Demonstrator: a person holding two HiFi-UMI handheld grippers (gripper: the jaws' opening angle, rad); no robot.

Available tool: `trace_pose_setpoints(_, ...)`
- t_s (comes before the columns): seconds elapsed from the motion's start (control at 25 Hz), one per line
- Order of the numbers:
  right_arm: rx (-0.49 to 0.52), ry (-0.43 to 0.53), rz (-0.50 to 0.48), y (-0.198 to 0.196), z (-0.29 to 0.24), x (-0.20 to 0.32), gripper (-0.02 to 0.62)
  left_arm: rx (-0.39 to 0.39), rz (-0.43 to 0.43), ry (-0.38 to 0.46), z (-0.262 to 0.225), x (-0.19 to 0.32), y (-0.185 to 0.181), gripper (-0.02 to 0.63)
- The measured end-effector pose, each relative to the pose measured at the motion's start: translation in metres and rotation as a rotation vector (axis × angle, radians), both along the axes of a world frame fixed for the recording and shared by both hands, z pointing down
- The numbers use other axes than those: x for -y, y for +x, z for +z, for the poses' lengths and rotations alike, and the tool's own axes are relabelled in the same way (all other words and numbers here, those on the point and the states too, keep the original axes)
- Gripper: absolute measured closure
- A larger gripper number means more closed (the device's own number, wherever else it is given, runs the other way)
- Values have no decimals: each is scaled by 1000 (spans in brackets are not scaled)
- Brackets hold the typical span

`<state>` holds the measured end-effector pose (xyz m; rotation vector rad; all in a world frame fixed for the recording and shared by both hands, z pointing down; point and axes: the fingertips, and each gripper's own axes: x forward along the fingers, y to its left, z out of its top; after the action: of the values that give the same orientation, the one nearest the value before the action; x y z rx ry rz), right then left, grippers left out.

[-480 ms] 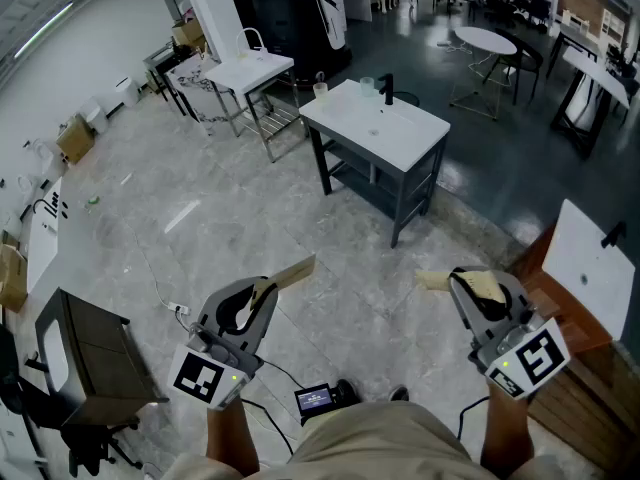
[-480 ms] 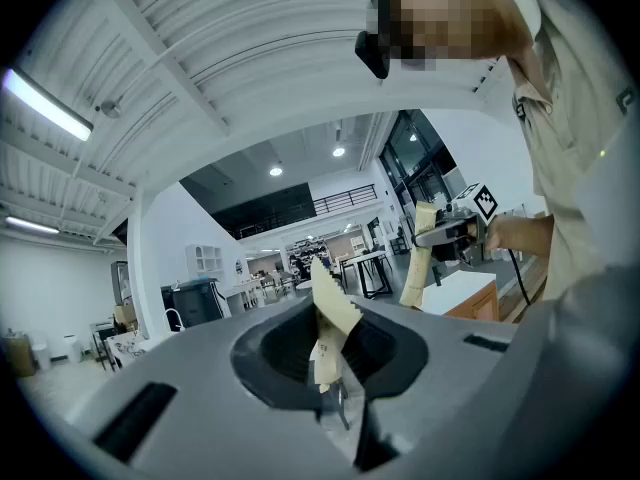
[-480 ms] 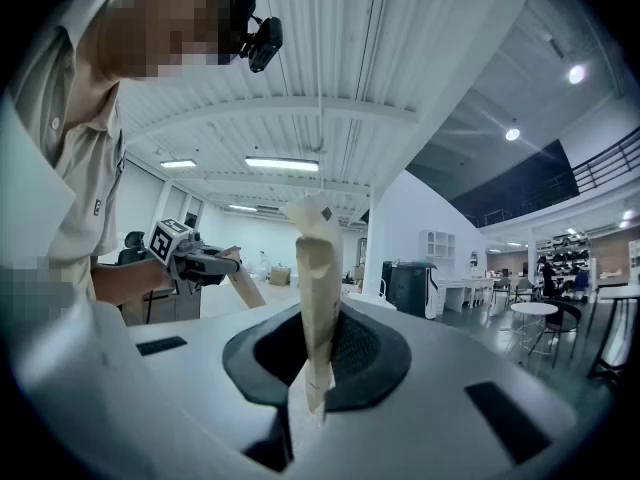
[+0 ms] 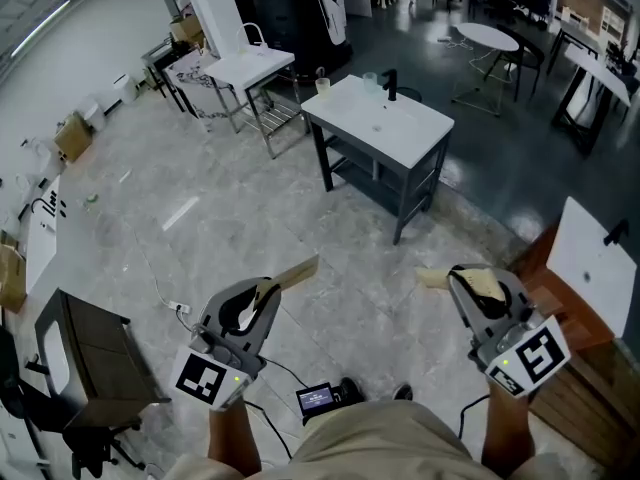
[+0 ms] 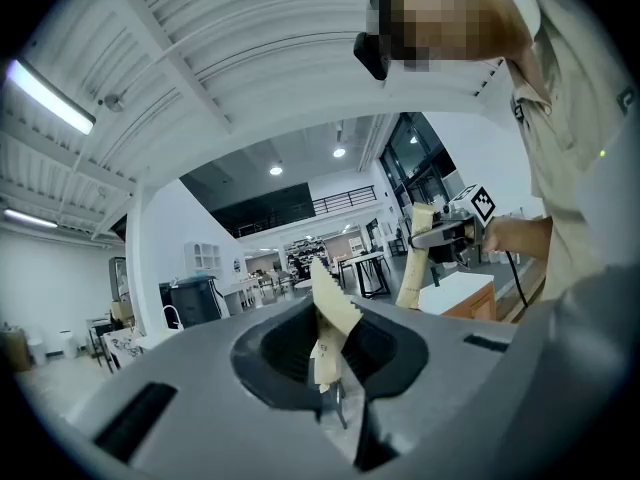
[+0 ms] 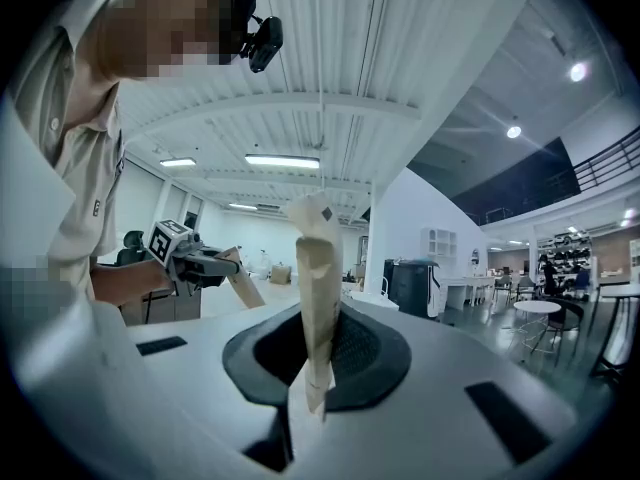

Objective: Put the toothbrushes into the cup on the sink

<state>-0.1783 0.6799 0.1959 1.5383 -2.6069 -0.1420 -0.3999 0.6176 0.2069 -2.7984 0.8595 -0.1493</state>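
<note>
Two toothbrushes in tan, paper-like sleeves are held level above a grey stone floor (image 4: 200,208), well apart from the sink. The left toothbrush (image 4: 292,272) juts forward and toward the middle from the left gripper (image 4: 268,289), whose jaws pinch its near end. The right toothbrush (image 4: 434,279) points inward from the right gripper (image 4: 453,277), whose jaws are pressed tight on the sleeve with the rest rising clear of them. The two free ends face each other across a gap without touching.

The cup (image 4: 369,83), clear and upright, stands at the far edge of the white sink (image 4: 395,133), just beside a black tap (image 4: 389,86). The sink rests on a dark frame in the middle of the room.

Behind it to the left stands a second white basin (image 4: 248,68) on a metal stand. A round table (image 4: 487,39) sits farther back on the right. Near the person's feet, a small device (image 4: 315,399) with a lit screen lies on the floor, a cable (image 4: 160,286) trailing away from it.
</note>
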Motion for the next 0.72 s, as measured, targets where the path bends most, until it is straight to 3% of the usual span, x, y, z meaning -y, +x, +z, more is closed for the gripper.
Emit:
trace_pose_setpoints(0.4,56,8,43,-13,-1,21,574,-19,26,-11,15,23,-20,551)
trace_pose_setpoints(0.72,72,9,72,27,5,40,574,-11,33,-19,21,43,12,551)
